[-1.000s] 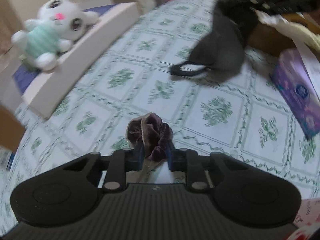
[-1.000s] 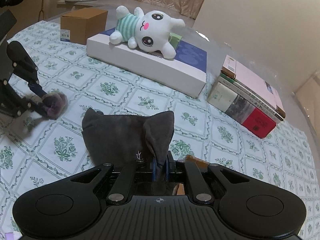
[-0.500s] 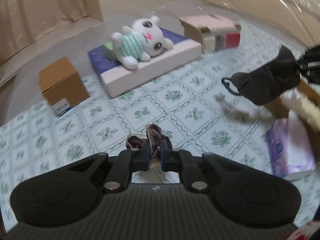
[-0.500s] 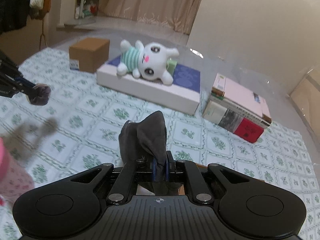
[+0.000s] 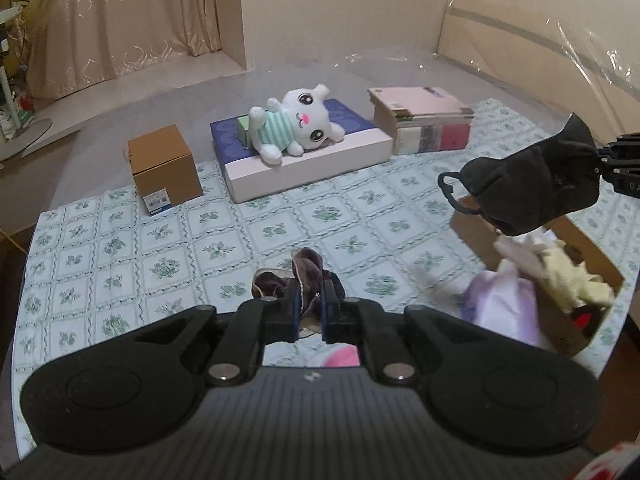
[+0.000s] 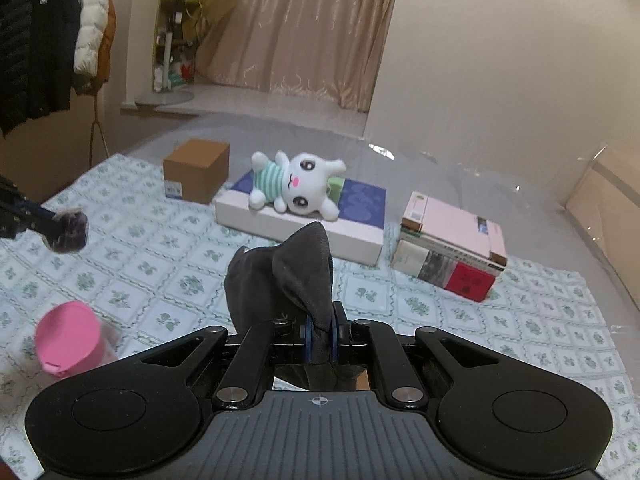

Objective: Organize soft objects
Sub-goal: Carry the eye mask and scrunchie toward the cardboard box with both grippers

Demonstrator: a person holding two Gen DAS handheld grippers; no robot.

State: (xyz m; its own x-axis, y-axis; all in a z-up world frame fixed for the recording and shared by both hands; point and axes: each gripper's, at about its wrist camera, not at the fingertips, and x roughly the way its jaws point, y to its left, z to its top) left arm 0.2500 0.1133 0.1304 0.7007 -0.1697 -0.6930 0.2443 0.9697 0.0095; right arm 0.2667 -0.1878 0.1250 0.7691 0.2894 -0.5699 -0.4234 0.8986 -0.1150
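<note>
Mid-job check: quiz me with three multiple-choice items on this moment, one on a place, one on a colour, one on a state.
1. Where does the plush bunny lie?
A. on the white box
B. in the open carton
C. on the books

2. What colour is the bottle lid?
A. blue
B. pink
C. green

3. What is the right gripper doing?
A. hanging open
B. clamping the dark face mask
C. holding the scrunchie

Answers:
1 A, it sprawls on the white box.
2 B, the lid is plainly pink.
3 B, the dark face mask is pinched between its fingers.
</note>
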